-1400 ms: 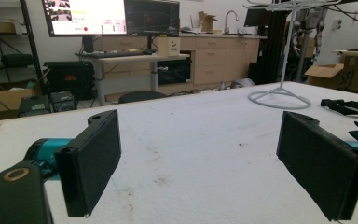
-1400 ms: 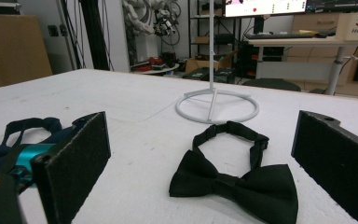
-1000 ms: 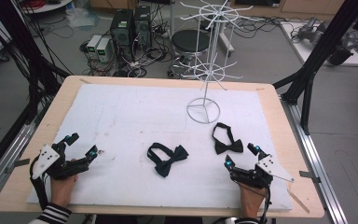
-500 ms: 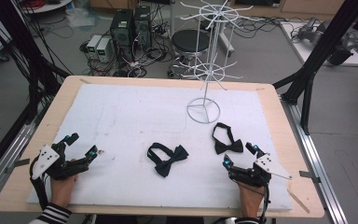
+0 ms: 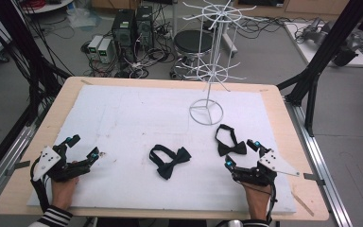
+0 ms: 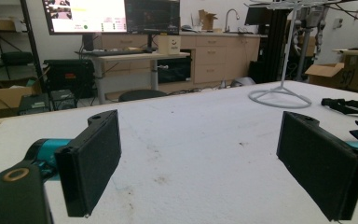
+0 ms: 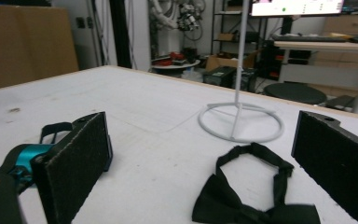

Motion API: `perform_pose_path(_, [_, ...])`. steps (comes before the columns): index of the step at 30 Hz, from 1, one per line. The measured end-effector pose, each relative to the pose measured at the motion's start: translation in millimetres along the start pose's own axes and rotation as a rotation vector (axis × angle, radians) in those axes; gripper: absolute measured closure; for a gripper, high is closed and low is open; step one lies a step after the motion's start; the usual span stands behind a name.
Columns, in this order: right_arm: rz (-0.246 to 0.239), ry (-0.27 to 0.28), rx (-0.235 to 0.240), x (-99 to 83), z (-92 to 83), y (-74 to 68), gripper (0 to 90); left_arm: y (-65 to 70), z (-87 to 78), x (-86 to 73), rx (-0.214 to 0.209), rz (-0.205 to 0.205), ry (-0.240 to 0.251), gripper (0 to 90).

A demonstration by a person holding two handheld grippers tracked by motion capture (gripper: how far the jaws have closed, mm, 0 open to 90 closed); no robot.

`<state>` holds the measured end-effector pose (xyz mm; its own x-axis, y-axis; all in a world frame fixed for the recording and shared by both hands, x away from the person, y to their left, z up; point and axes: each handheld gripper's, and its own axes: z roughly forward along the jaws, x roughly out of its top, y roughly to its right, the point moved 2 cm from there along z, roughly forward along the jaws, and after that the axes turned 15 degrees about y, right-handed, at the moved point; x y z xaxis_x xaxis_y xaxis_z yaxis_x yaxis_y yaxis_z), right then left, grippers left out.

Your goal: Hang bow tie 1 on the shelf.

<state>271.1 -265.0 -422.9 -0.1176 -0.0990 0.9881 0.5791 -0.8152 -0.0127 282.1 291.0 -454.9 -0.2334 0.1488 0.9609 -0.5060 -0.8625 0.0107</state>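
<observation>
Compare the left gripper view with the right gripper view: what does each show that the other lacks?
Left gripper view alone: its open fingers over bare white mat, with monitors and cabinets behind.

Right gripper view alone: a black bow tie lying flat just ahead between its open fingers, nothing gripped, and a large brown panel behind.

Both: the white wire stand, its ring base resting on the mat, and a second bow tie at the frame edge.

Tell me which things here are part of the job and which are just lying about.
Part of the job:
right bow tie, just ahead of the open right gripper
middle bow tie
white wire rack, probably where they hang
left gripper, open, resting on the white mat

Just lying about:
computer towers, stool and cables on the floor
</observation>
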Motion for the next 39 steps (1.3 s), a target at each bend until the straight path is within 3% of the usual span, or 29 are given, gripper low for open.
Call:
perform_pose_path(7, [-0.009,-0.039,0.093,20.6,15.3,-2.8,3.5,0.0,0.3,0.0,-0.001,-0.001,-0.002,14.2])
perform_pose_path(16, [-0.052,-0.158,0.346,39.6,52.5,-18.0,3.4,0.3,0.3,-0.1,-0.001,0.002,0.002,14.2])
perform_pose_path(24, [-0.088,-0.276,0.461,44.0,85.6,-25.8,3.5,0.4,-0.1,0.0,-0.002,0.003,0.002,14.2])
perform_pose_path(27, [-0.124,-0.305,0.488,43.9,95.0,-29.7,3.5,0.5,-0.1,0.0,-0.002,0.003,0.002,14.2])
perform_pose_path(39, [-0.271,-0.474,0.679,38.4,132.9,-58.3,3.7,0.7,0.2,-0.1,-0.003,0.004,0.003,14.2])
